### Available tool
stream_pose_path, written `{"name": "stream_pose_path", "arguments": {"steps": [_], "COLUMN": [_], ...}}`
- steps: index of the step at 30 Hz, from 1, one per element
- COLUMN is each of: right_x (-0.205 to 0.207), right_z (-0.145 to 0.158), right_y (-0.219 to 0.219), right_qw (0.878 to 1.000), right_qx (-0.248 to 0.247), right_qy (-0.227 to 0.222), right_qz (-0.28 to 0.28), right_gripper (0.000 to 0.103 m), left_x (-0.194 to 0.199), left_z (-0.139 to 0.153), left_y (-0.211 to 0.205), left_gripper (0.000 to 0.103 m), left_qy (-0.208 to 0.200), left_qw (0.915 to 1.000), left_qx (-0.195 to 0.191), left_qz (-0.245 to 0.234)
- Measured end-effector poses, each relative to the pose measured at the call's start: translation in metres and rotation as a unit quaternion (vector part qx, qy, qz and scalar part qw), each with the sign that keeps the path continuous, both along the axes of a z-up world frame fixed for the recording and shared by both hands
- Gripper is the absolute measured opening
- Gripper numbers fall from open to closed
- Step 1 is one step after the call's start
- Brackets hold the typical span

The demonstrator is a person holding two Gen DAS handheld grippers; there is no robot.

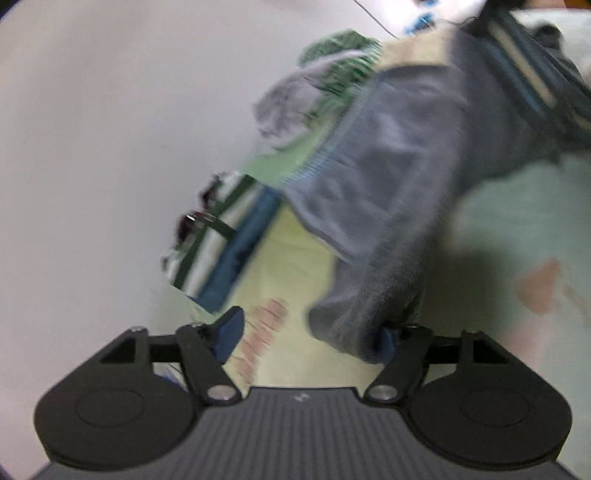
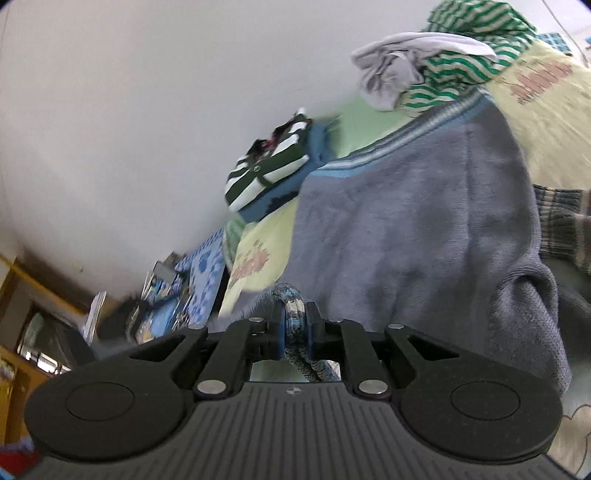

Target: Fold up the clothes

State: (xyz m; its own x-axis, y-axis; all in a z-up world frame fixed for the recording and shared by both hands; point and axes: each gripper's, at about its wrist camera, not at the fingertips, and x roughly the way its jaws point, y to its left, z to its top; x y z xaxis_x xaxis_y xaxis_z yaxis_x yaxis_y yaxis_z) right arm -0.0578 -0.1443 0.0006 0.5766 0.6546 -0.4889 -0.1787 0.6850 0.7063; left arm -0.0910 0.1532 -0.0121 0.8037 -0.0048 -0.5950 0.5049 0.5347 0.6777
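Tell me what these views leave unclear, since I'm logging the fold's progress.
- Left wrist view: motion blur smears the grey sweater; it hides the left gripper's far finger.
- Right wrist view: the right gripper pinches the sweater's striped hem; the bottom frame edge cuts the sweater off.
- Folded pile: too small to tell the garments.

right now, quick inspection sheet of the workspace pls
surface: bed sheet, pale yellow-green with prints
job's things: grey-blue sweater, held up by its striped hem
clutter: green striped garment and pale grey garment heaped behind; folded stack by the wall
grippers: right gripper shut on the hem; left gripper open, sweater fabric draped over one finger
cables: thin cord, top edge
surroundings: white wall; cluttered shelf, blurred
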Motion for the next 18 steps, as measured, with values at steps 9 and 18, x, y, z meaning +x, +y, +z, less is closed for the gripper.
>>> {"name": "stream_pose_path", "arguments": {"steps": [9, 18], "right_x": [0.009, -0.006], "right_z": [-0.029, -0.034], "right_y": [-0.008, 0.017], "right_qw": [0.994, 0.989], "right_qx": [-0.102, -0.132], "right_qy": [0.025, 0.021], "right_qz": [-0.023, 0.064], "right_gripper": [0.012, 0.012], "left_x": [0.012, 0.008], "left_z": [-0.055, -0.005], "left_y": [-0.026, -0.023], "left_gripper": [0.046, 0.013], "left_qy": [-0.042, -0.158], "left_qw": [0.9961, 0.9817], "left_qx": [0.024, 0.028], "left_qz": [0.073, 0.103]}}
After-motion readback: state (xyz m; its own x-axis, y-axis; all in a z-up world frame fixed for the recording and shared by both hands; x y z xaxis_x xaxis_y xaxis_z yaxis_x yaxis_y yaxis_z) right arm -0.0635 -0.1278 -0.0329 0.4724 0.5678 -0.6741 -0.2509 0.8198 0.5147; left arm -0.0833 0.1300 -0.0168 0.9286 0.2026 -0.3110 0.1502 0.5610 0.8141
